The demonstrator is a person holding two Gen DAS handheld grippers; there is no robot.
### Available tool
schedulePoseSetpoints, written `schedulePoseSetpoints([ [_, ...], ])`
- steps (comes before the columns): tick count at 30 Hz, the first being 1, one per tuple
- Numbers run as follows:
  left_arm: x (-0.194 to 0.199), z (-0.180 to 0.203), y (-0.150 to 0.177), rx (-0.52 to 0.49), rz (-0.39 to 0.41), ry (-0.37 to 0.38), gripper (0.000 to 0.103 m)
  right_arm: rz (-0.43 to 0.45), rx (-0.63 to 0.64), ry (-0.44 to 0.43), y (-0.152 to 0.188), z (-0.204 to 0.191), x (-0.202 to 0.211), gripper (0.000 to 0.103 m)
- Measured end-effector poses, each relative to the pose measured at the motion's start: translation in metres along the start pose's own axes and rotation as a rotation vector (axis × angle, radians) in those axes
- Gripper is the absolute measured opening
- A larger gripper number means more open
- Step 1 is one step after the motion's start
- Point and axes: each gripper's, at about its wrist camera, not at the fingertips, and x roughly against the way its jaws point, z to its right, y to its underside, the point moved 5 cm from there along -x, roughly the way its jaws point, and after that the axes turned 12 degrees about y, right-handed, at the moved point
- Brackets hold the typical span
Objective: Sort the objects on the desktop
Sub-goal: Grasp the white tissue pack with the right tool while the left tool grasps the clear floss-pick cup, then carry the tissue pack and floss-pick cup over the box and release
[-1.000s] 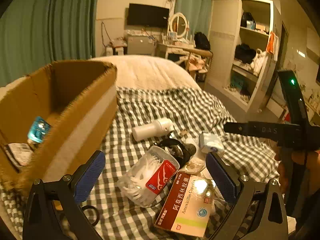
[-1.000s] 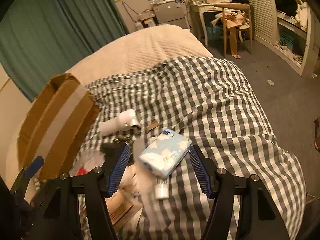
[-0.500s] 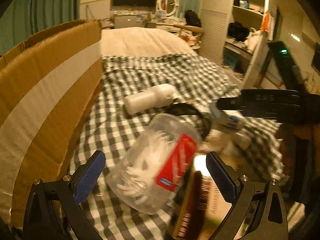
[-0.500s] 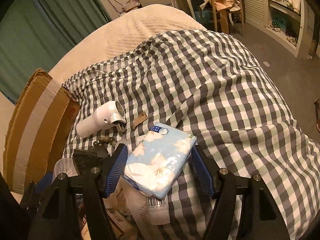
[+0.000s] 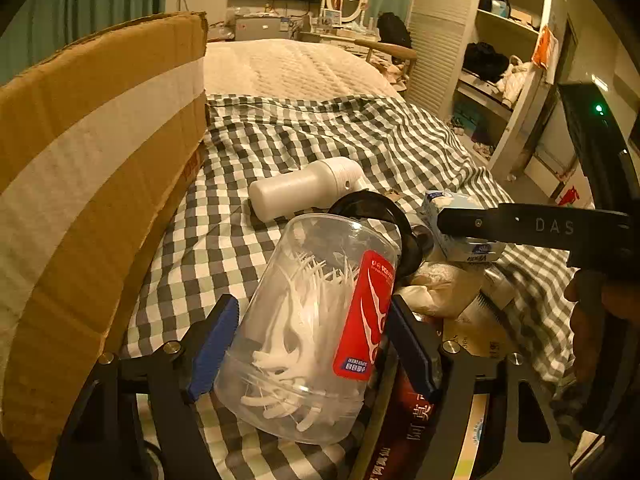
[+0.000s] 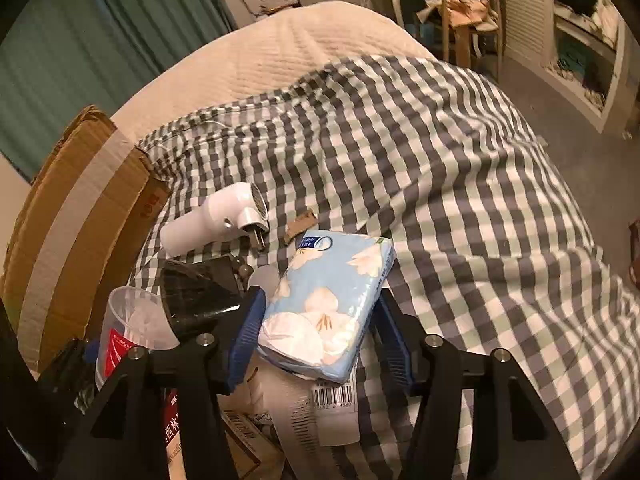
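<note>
Left gripper [image 5: 310,346]: 2 blue pads flank a clear jar of floss picks [image 5: 316,320]; the pads sit against the jar's sides, so the jar appears clamped. The jar is tilted over the checked cloth [image 5: 288,140], just beside a cardboard box [image 5: 92,152].

Right gripper [image 6: 320,340]: pads bracket a pale blue tissue pack [image 6: 332,300]; contact on both sides looks likely but cannot be confirmed. The pack rests on a white tube with a barcode [image 6: 320,408].

White hair dryer [image 6: 216,220] lies on the cloth near the box. A red medicine box [image 5: 404,436] lies under the jar.
</note>
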Motion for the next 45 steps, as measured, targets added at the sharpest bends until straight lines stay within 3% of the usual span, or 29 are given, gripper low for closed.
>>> schedulePoseSetpoints([
  [12, 0.053, 0.024, -0.015, 0.023, 0.051, -0.006, 0.066, 0.118, 0.021, -0.067, -0.007, 0.000, 0.065, 0.051],
  [20, 0.128, 0.038, -0.049, 0.084, 0.213, 0.039, 0.066, 0.234, 0.069, -0.121, -0.005, -0.017, 0.140, 0.051],
  [23, 0.152, 0.034, -0.064, 0.098, 0.249, 0.012, 0.066, 0.261, 0.091, -0.126, -0.010, -0.032, 0.164, 0.051],
  [26, 0.176, 0.022, -0.078, 0.132, 0.295, 0.009, 0.066, 0.307, 0.139, -0.155, -0.018, -0.059, 0.190, 0.051],
  [28, 0.194, 0.010, -0.084, 0.133, 0.328, -0.037, 0.066, 0.319, 0.173, -0.177, -0.023, -0.082, 0.199, 0.051],
  [33, 0.235, -0.036, -0.092, 0.195, 0.440, -0.071, 0.066, 0.322, 0.225, -0.251, -0.040, -0.146, 0.203, 0.051],
  [40, 0.234, -0.095, -0.085, 0.276, 0.458, -0.164, 0.066, 0.331, 0.324, -0.265, -0.061, -0.229, 0.193, 0.051],
  [45, 0.220, -0.125, -0.079, 0.317, 0.435, -0.204, 0.066, 0.278, 0.337, -0.260, -0.059, -0.264, 0.168, 0.051],
])
